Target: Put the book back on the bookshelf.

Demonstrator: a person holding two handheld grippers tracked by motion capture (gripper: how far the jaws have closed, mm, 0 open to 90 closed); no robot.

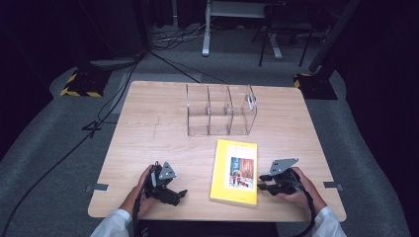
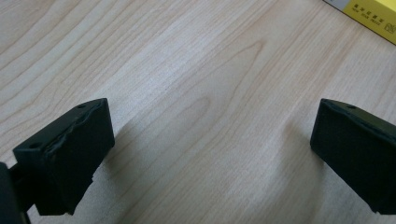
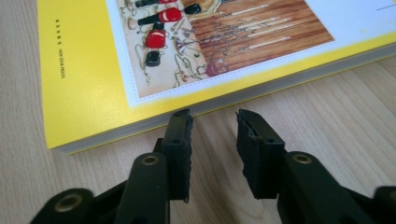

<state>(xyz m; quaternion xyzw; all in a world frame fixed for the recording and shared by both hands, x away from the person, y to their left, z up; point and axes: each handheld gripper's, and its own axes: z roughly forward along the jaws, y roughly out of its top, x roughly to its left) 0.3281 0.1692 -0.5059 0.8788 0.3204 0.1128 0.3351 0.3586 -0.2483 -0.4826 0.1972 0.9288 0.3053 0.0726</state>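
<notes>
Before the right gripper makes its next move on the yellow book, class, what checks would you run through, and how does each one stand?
1. Yellow book lies flat on the table: ok.
2. Right gripper faces the book's edge: ok.
3. Its jaws stand partly apart, nothing between them, book not gripped: not ok.
4. Left gripper is open over bare wood, away from the book: ok.
5. Clear acrylic organizer stands upright beyond the book: ok.
6. Jaw tips touching the book's edge: cannot tell.

Dim room, grey carpet (image 1: 44,163), black cables (image 1: 99,118), white desk legs (image 1: 206,29) behind wooden table (image 1: 153,128).
</notes>
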